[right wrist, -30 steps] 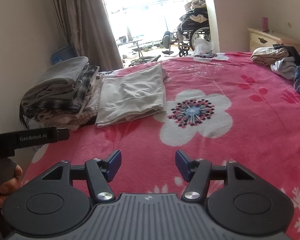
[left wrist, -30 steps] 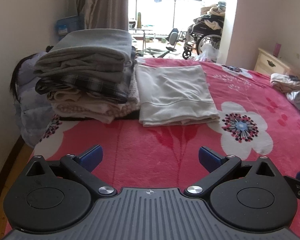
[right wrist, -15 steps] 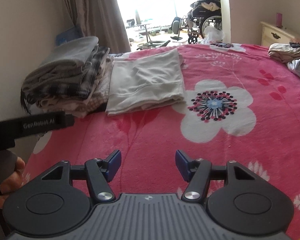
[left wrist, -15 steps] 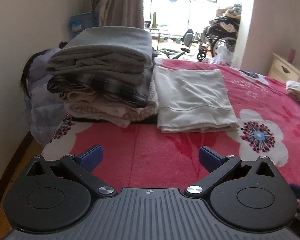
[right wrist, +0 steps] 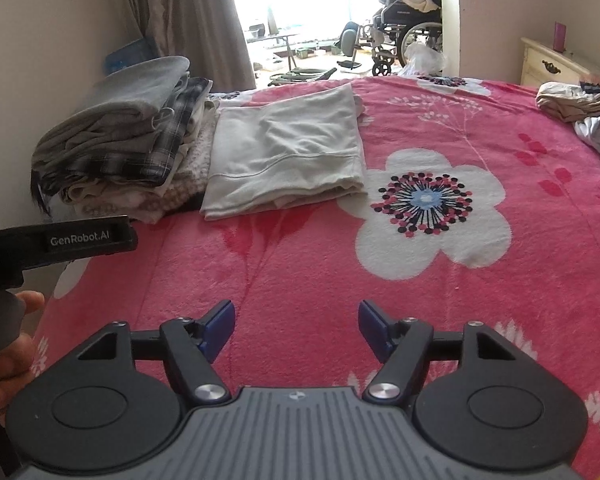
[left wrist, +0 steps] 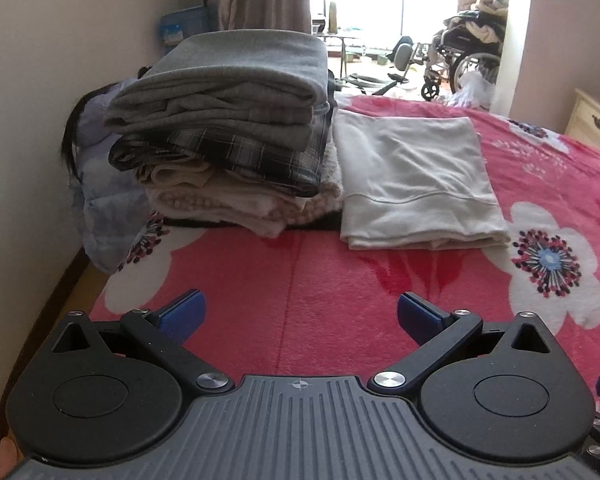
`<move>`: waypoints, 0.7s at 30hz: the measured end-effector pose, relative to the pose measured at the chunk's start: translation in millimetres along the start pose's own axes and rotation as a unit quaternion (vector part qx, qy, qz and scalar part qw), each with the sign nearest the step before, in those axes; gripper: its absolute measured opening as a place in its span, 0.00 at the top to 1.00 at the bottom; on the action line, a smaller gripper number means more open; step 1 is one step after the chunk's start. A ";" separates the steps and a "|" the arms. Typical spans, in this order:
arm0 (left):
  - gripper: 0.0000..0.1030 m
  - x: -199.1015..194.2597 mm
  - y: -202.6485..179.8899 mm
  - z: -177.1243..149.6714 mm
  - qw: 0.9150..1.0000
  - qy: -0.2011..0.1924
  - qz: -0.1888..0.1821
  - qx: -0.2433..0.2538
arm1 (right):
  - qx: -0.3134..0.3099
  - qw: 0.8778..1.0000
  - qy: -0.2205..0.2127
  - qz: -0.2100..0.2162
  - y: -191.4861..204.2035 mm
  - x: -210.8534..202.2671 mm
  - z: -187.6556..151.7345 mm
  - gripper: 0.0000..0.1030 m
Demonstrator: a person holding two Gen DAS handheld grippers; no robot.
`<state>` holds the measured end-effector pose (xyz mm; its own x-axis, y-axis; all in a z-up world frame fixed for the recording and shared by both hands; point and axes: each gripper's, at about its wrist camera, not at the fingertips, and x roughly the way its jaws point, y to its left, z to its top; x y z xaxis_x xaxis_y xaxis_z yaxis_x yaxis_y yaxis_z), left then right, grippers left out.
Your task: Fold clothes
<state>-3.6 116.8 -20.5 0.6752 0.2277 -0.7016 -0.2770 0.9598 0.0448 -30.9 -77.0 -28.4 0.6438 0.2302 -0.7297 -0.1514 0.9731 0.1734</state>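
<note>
A folded off-white garment [left wrist: 412, 184] [right wrist: 288, 152] lies flat on the pink flowered blanket [left wrist: 300, 280] [right wrist: 300, 256]. Left of it stands a stack of folded clothes [left wrist: 228, 128] [right wrist: 128, 140] topped by a grey piece. My left gripper [left wrist: 300, 314] hovers open over bare blanket, short of both. My right gripper [right wrist: 296, 322] is over the blanket too, nothing between its blue pads [right wrist: 220, 324], and its jaws are opening. In the right wrist view the left gripper's body [right wrist: 60, 240] and the hand holding it [right wrist: 8, 344] show at the left edge.
Unfolded clothes [right wrist: 576, 108] are heaped at the bed's far right near a cream nightstand [right wrist: 556, 64]. A wall [left wrist: 60, 80] and a padded jacket [left wrist: 104, 200] flank the bed's left edge. A wheelchair [right wrist: 412, 28] stands in the bright doorway beyond.
Both views have swung so the stack and off-white garment sit further right and nearer. The right gripper's jaws have spread wider. The left gripper's opening is unchanged.
</note>
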 end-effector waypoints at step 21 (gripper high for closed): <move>0.00 19.9 -39.3 2.5 1.000 0.019 -0.015 0.008 | -0.023 0.998 -0.010 -0.064 -17.7 9.8 30.6 0.19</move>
<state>22.5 84.0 -34.5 0.6571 0.1923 -0.7288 -0.2459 0.9687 0.0338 1.1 -92.0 -18.3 0.6745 0.1054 -0.7308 -0.1022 0.9936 0.0489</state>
